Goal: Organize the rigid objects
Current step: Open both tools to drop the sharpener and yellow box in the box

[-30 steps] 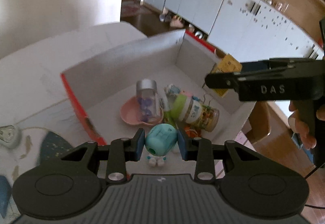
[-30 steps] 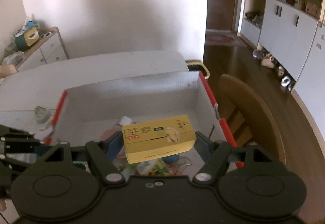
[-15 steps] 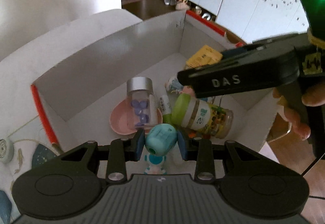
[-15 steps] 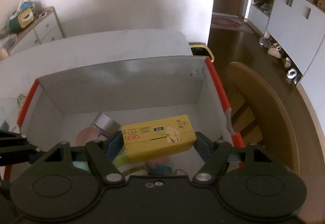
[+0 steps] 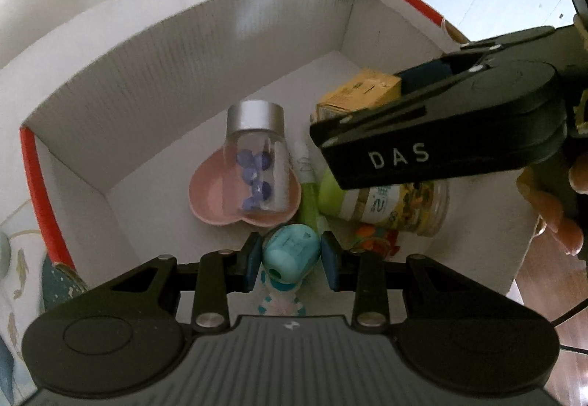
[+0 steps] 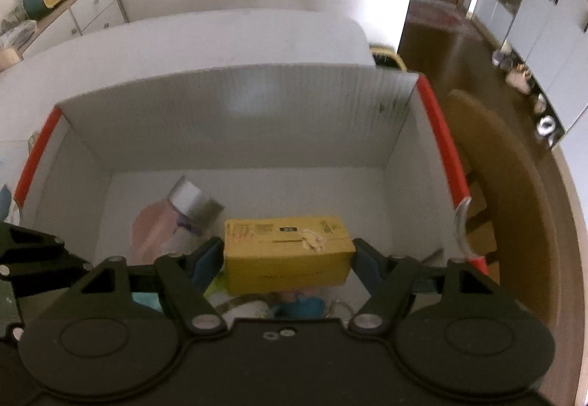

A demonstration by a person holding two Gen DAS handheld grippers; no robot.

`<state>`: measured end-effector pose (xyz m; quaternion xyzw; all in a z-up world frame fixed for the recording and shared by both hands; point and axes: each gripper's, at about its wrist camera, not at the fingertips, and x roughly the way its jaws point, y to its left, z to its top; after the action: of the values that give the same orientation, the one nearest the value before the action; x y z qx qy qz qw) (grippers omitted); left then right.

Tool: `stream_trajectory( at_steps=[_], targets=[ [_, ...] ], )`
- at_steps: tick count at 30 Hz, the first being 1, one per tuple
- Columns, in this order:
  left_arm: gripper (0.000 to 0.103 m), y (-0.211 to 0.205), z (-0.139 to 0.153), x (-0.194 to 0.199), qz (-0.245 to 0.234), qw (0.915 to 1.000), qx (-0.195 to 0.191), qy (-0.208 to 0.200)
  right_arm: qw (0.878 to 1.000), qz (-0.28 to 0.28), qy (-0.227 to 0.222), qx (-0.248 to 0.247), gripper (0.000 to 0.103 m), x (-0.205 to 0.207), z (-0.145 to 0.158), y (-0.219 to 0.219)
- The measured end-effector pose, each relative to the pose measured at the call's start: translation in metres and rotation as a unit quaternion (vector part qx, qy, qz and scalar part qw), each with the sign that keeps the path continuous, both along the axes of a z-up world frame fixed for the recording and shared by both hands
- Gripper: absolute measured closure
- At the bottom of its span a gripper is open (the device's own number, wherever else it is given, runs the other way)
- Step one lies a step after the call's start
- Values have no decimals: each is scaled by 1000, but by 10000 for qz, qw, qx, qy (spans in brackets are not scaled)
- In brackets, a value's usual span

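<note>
The teal robot-shaped toy (image 5: pixel 292 253) sat clamped between the blue pads of the left gripper (image 5: pixel 290 257), its pale feet hanging below the fingers, and the yellow carton (image 6: pixel 286 249) was pinched end to end by the right gripper (image 6: pixel 288 253); both jaws were closed only as far as their loads allowed. Each load hung inside the mouth of the white corrugated box (image 6: pixel 235 104), above its floor rather than on it.

Compared with a second earlier, both grippers had come forward and down: the box walls filled far more of each view, and the red edge trim (image 5: pixel 36 185) had slid out toward the frame sides. In the left wrist view the right gripper had dropped from above the far rim to low inside the box, with the carton near the far right corner. The grips themselves had not changed. I judged this as the last stretch before release, with both items nearly placed.

Just ahead of the left gripper lay the pink heart-shaped dish (image 5: pixel 220 200), with a clear silver-capped jar (image 5: pixel 257 156) of purple beads resting across it. To the right of that lay a green-lidded jar (image 5: pixel 386 200) on its side, partly hidden by the right gripper's body. The floor ahead of the yellow carton was bare, so that drop looked easy; the toy had crowded ground beneath it and might topple onto the dish.
</note>
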<state>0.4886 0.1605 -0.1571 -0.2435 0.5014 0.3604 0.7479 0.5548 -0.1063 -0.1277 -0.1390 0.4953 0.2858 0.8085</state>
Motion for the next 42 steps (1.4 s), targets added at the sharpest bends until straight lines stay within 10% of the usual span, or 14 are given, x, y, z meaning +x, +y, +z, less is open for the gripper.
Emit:
stream_trajectory(
  at_steps=[12,19,42],
  targets=[
    [68,-1,6,-7,-18,9999,-134,1,9998,-71,142,131,28,-6,8,-16],
    [50,-11,20,-18,-2,9997,73,-224,9996,-84,88,244,27,-19,19,-23],
    [50,-55,82,-59,-166,9907,837,-1061,9922,-162,-517,1125,15,-90,90,-46]
  ],
)
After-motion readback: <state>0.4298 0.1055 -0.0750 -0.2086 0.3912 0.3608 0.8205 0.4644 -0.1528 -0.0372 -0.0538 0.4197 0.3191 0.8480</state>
